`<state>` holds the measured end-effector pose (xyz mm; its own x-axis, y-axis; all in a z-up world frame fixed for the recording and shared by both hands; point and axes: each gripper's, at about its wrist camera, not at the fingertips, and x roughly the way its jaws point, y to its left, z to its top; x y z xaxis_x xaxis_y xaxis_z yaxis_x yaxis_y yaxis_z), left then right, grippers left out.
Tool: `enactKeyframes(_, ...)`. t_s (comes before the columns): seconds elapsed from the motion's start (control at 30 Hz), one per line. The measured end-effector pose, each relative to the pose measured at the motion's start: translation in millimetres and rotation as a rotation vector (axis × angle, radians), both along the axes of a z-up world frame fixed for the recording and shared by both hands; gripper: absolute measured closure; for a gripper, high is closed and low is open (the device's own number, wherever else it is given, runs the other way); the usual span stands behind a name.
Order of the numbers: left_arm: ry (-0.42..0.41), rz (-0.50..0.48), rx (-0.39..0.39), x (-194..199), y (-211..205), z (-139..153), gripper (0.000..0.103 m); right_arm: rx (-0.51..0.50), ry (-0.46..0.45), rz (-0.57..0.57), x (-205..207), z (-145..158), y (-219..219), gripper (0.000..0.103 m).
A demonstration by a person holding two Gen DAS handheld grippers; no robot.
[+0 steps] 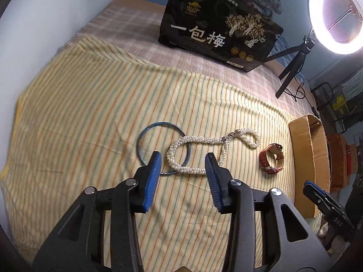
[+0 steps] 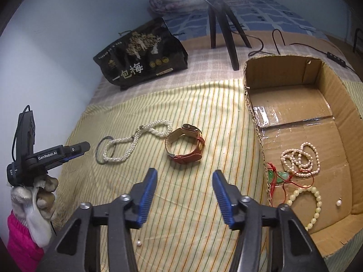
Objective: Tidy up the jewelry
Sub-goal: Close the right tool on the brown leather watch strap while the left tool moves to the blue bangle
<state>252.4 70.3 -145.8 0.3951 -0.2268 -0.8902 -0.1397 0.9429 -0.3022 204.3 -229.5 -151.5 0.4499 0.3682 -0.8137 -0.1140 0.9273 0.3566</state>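
Observation:
A thin blue bangle [image 1: 145,133] and a white pearl rope necklace [image 1: 192,170] overlap on the striped cloth [image 1: 90,117]. My left gripper [image 1: 183,158] hangs over them, open, with part of both showing between its blue pads and nothing gripped. A brown leather watch [image 2: 185,145] lies right of the necklace [image 2: 127,151]. My right gripper [image 2: 185,173] stands open just short of the watch, empty. The cardboard box [image 2: 254,113] at right holds a pearl strand [image 2: 299,158], a green pendant on red cord [image 2: 279,174] and a cream bead bracelet [image 2: 315,204].
A loose pearl [image 2: 138,243] lies on the cloth near the right gripper. A black snack bag [image 1: 217,29] stands at the back, with a ring light tripod [image 2: 224,36] and its cable [image 2: 295,45] beside it. A wall runs along the left.

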Motion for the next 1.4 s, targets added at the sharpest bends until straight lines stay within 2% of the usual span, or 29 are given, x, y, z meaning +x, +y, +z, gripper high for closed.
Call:
enactKeyframes(0.17,0.030,0.000,0.020,11,-3,-15,0.073,-0.008,0.005,-0.001,9,-5,5,0.063)
enactKeyframes(0.47,0.054,-0.003,0.036,20,-2,-30,0.075,-0.046,0.014,-0.006,26,-13,19,0.067)
enactKeyframes(0.6,0.060,-0.005,0.037,21,0,-34,0.080,-0.070,0.023,-0.014,32,-19,20,0.069)
enactKeyframes(1.17,0.084,-0.027,0.074,30,-8,-49,0.080,-0.168,0.028,-0.012,50,-35,23,0.072)
enactKeyframes(1.4,0.077,-0.033,0.115,30,-12,-54,0.087,-0.194,0.041,-0.012,57,-45,25,0.073)
